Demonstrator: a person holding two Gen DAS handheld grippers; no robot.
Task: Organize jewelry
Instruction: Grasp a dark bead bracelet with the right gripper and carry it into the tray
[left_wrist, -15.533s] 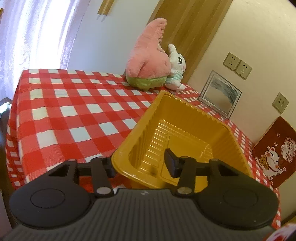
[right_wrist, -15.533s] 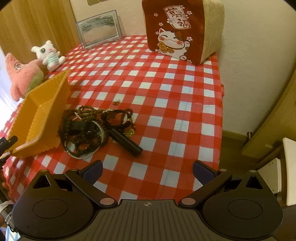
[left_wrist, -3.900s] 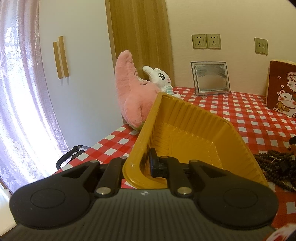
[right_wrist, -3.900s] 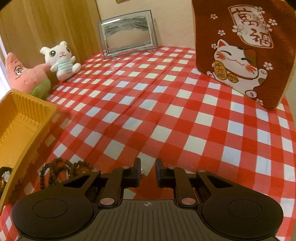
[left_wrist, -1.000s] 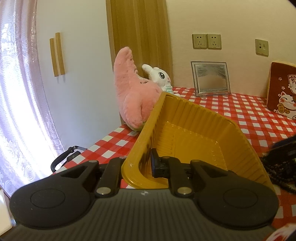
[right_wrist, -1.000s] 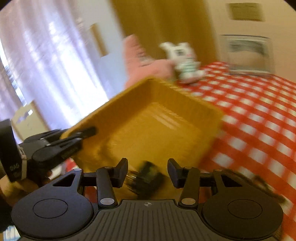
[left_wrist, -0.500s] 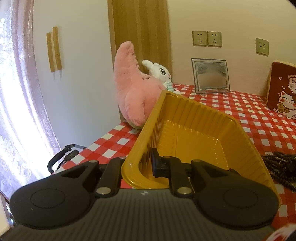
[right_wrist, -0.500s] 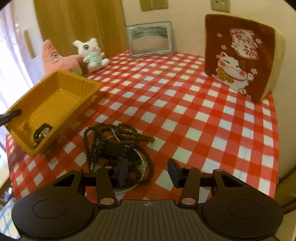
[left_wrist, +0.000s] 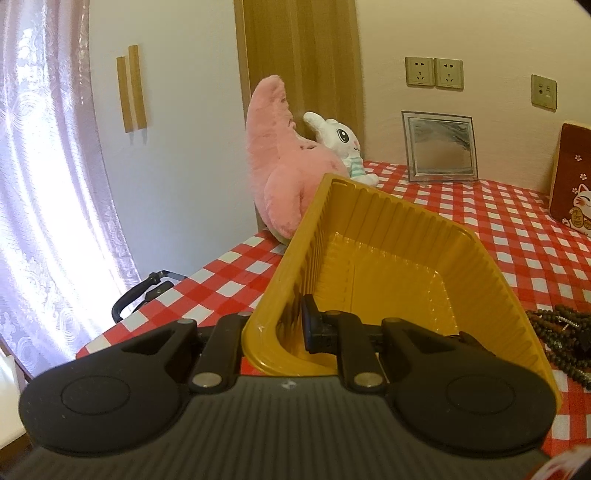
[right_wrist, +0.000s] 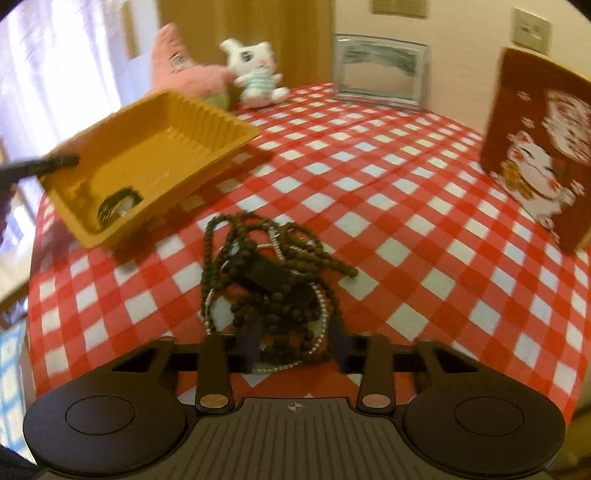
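Judging by one dark piece (right_wrist: 118, 205) already laid in the yellow tray (right_wrist: 207, 122), which is clamped by the left gripper (left_wrist: 295, 325), the bead tangle (right_wrist: 273, 284) beside it is left, straddled by the closing right gripper (right_wrist: 293, 345).

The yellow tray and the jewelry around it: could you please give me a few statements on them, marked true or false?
1. The left gripper clamps the yellow tray's wall. True.
2. The tray is empty. False: a dark bracelet lies inside.
3. The bead necklaces are heaped on the checked tablecloth. True.
4. The right gripper hangs over the picture frame. False: it is down at the bead heap, jaws just closing around strands.
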